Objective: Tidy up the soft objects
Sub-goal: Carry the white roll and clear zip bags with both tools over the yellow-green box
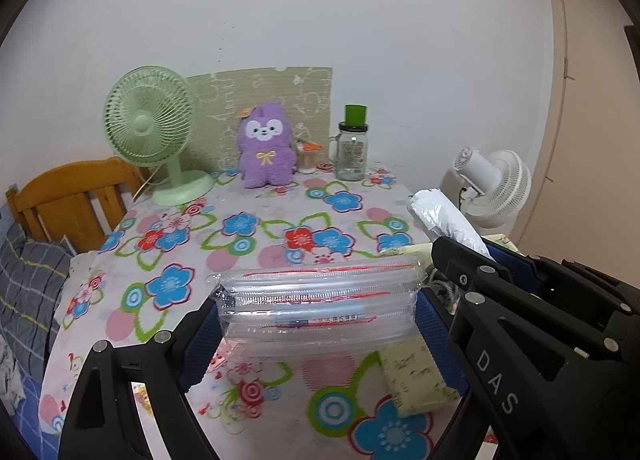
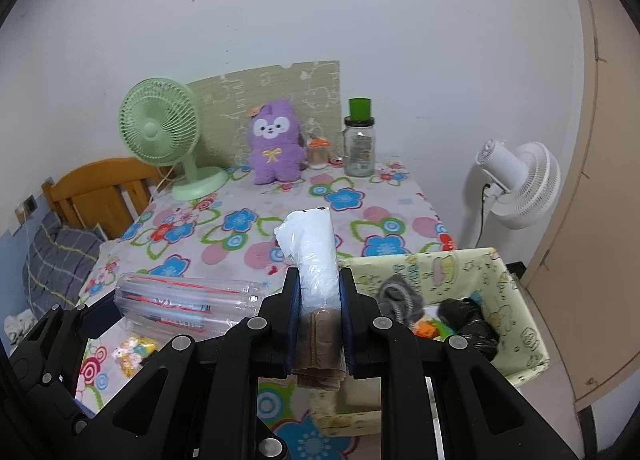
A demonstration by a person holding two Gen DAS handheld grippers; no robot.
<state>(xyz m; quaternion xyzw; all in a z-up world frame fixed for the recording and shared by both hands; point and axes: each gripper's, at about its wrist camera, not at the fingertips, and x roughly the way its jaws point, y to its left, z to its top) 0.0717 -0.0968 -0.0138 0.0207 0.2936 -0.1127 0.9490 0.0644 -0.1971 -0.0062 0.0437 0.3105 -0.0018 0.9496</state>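
From your left wrist view, your left gripper [image 1: 318, 312] has its jaws spread wide and clamped on the two ends of a clear inflated air-cushion pack [image 1: 318, 302] with red lines, held above the near part of the flowered tablecloth [image 1: 256, 232]. At the right edge your right gripper [image 1: 460, 264] reaches in, carrying a roll wrapped in white plastic [image 1: 444, 219] that points up and away. Below the pack a corner of the pale green fabric box [image 1: 416, 380] shows. At the far side of the table stand a green desk fan [image 1: 152, 127], a purple plush toy [image 1: 266, 145] and a glass jar with a green lid [image 1: 353, 149]; a white fan [image 1: 492, 187] stands beyond the table's right edge.

From your right wrist view, your right gripper [image 2: 320, 320] is closed narrowly on the roll wrapped in white plastic [image 2: 314, 252], whose brown end sticks out toward you behind the pads. The air-cushion pack [image 2: 184, 304] sits just left of it. Right of the gripper, the fabric box [image 2: 520, 292] holds a grey item [image 2: 400, 296], a black bundle [image 2: 468, 320] and something orange and green. A small pale toy [image 2: 132, 352] lies on the cloth at near left.
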